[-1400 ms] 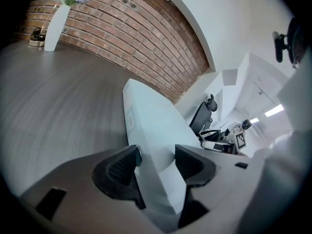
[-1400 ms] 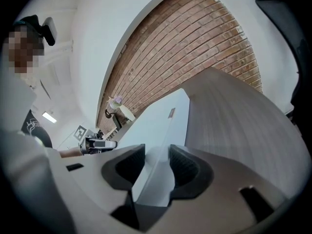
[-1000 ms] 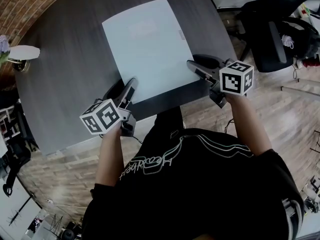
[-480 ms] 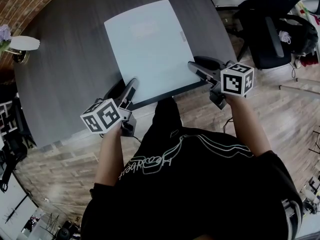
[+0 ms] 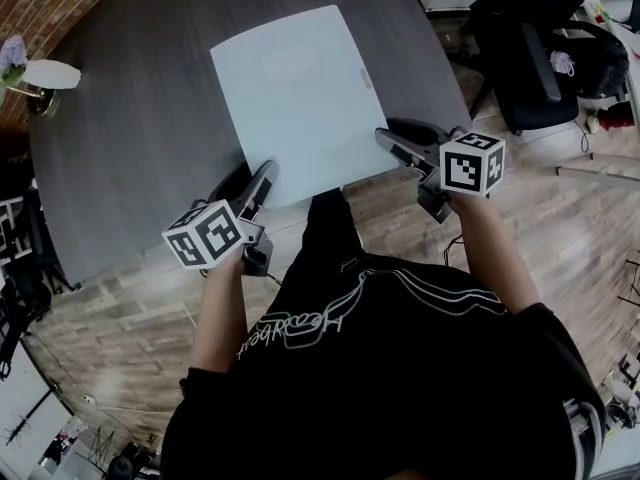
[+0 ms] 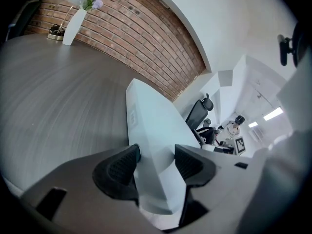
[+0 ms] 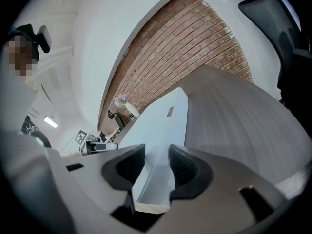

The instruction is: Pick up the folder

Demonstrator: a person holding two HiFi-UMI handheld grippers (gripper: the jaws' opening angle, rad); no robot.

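Observation:
The pale blue-white folder (image 5: pixel 295 98) lies flat over the dark grey table (image 5: pixel 140 138), and its near edge reaches past the table's front edge. My left gripper (image 5: pixel 262 180) is shut on the folder's near left corner. My right gripper (image 5: pixel 395 140) is shut on the near right corner. In the left gripper view the folder (image 6: pixel 151 123) runs away from between the pads of the left gripper (image 6: pixel 155 161). In the right gripper view the folder's edge (image 7: pixel 163 123) sits pinched in the right gripper (image 7: pixel 157 165).
A white vase with flowers (image 5: pixel 45 75) stands at the table's far left, seen also as the vase (image 6: pixel 75 21) before the brick wall. A black office chair (image 5: pixel 530 58) stands right of the table. Wooden floor lies under the near edge.
Both grippers have drawn the folder toward the person. Its near edge was over the tabletop and now overhangs the table's front edge.

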